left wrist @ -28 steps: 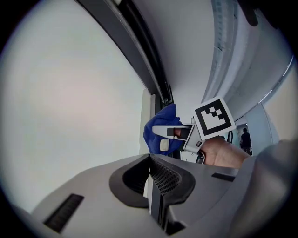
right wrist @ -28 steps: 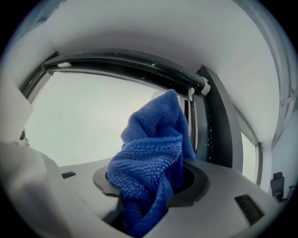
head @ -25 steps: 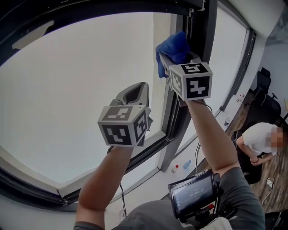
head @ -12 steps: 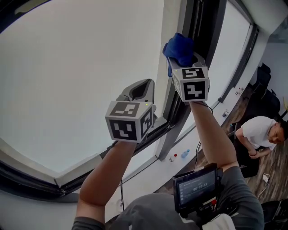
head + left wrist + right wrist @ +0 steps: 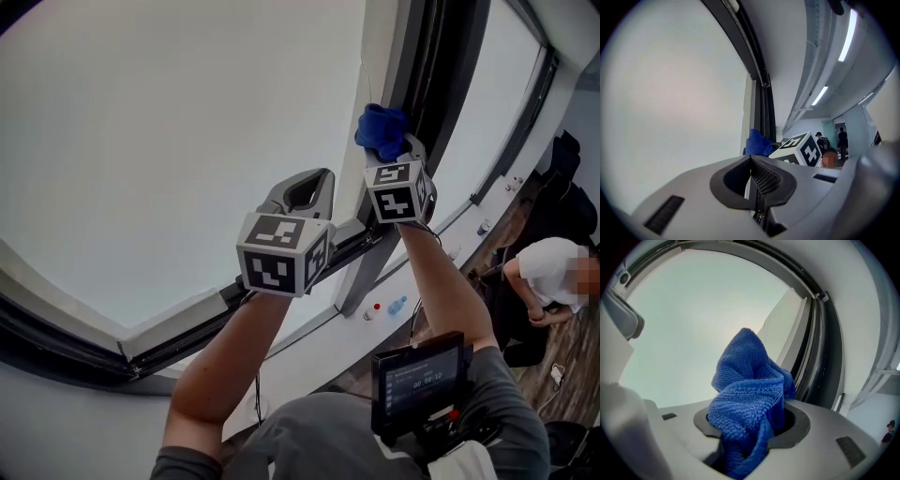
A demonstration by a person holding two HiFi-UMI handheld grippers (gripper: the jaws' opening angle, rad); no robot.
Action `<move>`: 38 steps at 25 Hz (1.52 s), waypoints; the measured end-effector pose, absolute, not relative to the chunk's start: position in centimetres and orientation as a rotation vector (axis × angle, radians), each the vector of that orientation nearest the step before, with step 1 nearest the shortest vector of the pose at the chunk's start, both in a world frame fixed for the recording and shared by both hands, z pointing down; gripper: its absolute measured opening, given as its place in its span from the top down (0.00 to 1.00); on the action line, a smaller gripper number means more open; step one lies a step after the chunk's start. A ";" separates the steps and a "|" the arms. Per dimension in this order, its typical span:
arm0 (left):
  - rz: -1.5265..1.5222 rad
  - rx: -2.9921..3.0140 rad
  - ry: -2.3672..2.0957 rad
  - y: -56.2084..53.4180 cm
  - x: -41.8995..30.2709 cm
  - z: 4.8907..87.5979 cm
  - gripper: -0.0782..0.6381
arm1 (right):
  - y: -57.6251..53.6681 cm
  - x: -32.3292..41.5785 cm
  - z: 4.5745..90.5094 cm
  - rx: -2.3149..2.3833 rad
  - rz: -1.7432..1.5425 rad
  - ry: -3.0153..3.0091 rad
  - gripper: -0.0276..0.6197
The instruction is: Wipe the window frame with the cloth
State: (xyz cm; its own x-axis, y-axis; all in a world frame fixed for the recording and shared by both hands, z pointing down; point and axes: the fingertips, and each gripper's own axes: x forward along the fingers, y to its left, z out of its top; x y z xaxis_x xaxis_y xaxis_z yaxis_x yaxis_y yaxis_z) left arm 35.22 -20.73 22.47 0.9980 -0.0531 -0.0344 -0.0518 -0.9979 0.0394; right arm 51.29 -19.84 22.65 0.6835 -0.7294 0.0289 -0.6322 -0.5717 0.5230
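Observation:
A bunched blue cloth [image 5: 382, 130] sticks out of my right gripper [image 5: 394, 155], which is shut on it and raised against the dark vertical window frame [image 5: 441, 84]. In the right gripper view the cloth [image 5: 750, 394] fills the jaws, with the frame [image 5: 820, 352] just beyond it to the right. My left gripper [image 5: 302, 195] is held up lower and to the left, in front of the pale glass, shut with nothing in it. From the left gripper view the jaws [image 5: 757, 183] meet, and the cloth [image 5: 758, 144] and the right gripper's marker cube [image 5: 799, 149] show beyond.
A large pale window pane [image 5: 169, 141] fills the left. A dark lower frame rail [image 5: 187, 328] runs below it. On the sill lie two small bottles [image 5: 386, 307]. A person in a white shirt [image 5: 553, 272] sits at the lower right. A screen device [image 5: 420, 380] hangs at my chest.
The view has swung so both grippers sit further right and lower in it. The right gripper with the cloth stays on the vertical frame; the left gripper keeps alongside.

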 end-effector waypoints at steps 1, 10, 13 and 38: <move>-0.042 3.096 -0.086 -20.7 35.2 23.0 0.88 | -19.9 51.5 23.7 2.387 -0.239 -1.049 0.61; 0.022 3.101 -0.148 -20.6 34.7 28.2 0.88 | -20.3 51.4 33.2 2.343 -0.036 -1.136 0.61; 0.083 3.128 -0.171 -20.8 34.9 30.6 0.88 | -20.3 51.4 36.8 2.319 0.041 -1.164 0.61; 0.247 3.002 -0.279 -20.8 32.6 42.6 0.88 | -19.7 48.7 48.2 2.299 0.409 -1.370 0.61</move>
